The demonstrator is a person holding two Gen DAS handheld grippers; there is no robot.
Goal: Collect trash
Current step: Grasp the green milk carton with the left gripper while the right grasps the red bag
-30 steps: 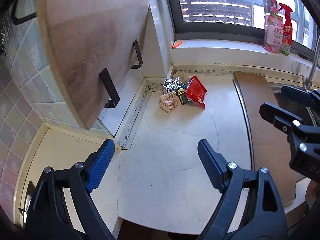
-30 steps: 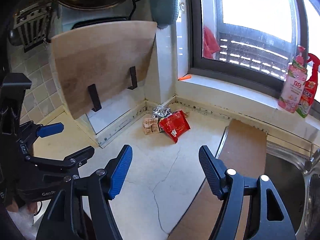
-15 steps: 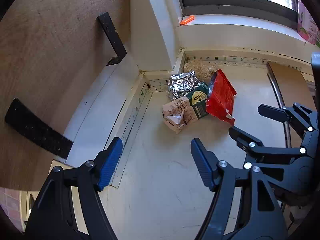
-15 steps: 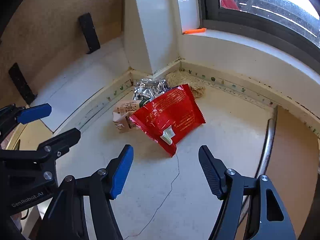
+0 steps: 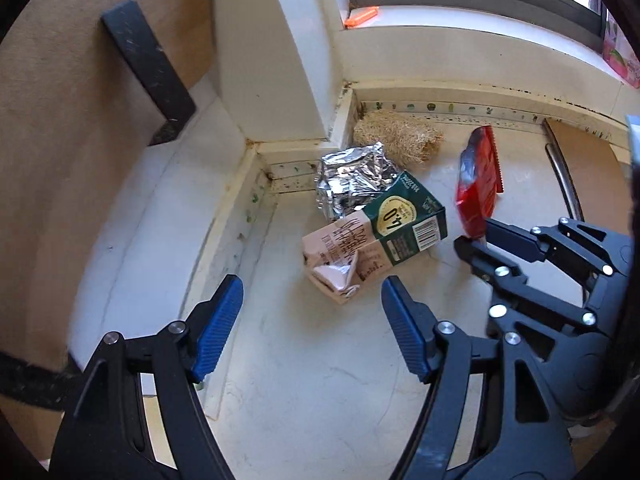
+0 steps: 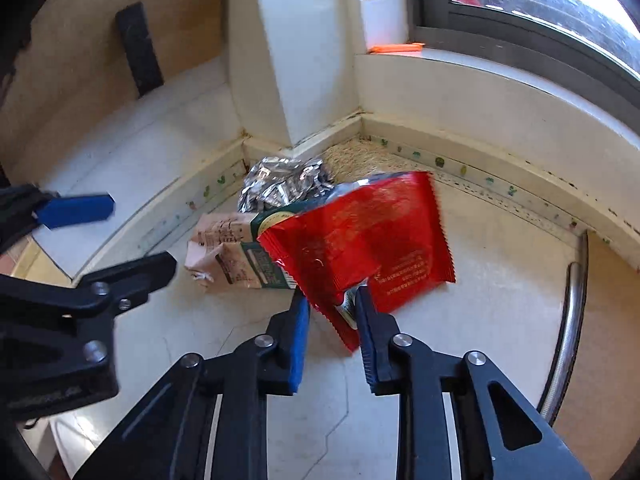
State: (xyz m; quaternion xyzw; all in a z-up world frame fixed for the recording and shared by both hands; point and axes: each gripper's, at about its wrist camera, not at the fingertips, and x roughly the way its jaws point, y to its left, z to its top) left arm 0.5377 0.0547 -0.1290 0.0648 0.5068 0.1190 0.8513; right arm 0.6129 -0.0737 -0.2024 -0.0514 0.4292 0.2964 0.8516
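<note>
Trash lies heaped in the corner of a pale kitchen counter (image 5: pixel 320 380), below a window sill. The right gripper (image 6: pixel 332 320) has its blue-padded fingers pressed close on the lower corner of a red snack wrapper (image 6: pixel 360 236), pinching it. From the left wrist view the wrapper (image 5: pixel 478 188) appears edge-on and tilted up off the counter, with the right gripper (image 5: pixel 474 240) clamped at its lower end.

Just left of the wrapper sits a crushed drink carton (image 5: pixel 372 240), pink at one end and dark green at the other, lying on its side on the counter. Behind it, touching it, is a crumpled silver foil bag (image 5: pixel 352 180). A tan fibrous scrubbing pad (image 5: pixel 400 136) rests in the corner against the wall, behind the foil.

The left gripper (image 5: pixel 312 320) is spread wide with nothing between its blue pads, low over the counter just in front of the carton.

A wooden cutting board (image 5: pixel 60 120) on black brackets leans against the wall at left. A small orange object (image 6: pixel 396 47) lies on the sill. A wooden board with a metal handle (image 6: pixel 568 340) lies on the counter at right.
</note>
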